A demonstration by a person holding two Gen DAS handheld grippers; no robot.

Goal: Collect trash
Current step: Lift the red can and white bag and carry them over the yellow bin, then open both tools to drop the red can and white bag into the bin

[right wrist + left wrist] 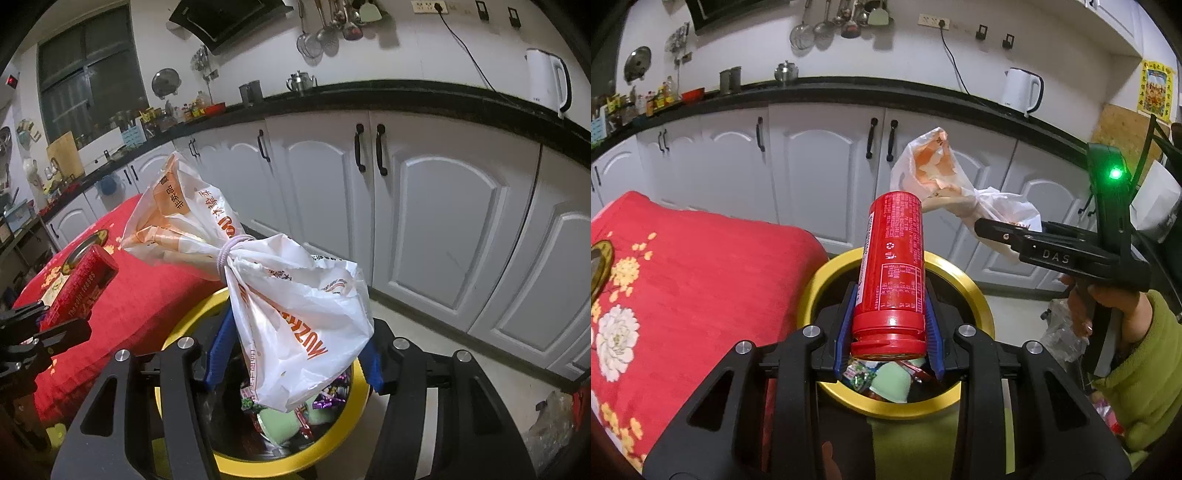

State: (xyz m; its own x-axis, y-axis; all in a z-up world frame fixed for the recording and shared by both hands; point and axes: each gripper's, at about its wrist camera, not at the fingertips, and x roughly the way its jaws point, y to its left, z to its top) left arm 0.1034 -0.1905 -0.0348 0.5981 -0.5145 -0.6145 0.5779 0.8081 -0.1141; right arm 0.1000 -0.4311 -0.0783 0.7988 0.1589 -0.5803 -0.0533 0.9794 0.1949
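Both claws carry trash above the yellow-rimmed bin

The left claw (892, 314) grips a red canister (892, 258) between its blue pads, cap end toward the camera, directly over the bin (975, 291), where wrappers lie below it. The right claw (295, 347) holds a white and orange plastic bag (295, 314) tied with a band, its jaws standing moderately wide around the bunched plastic, the bag's lower end hanging over the bin. A red flowered cloth (701, 277) lies left of both claws
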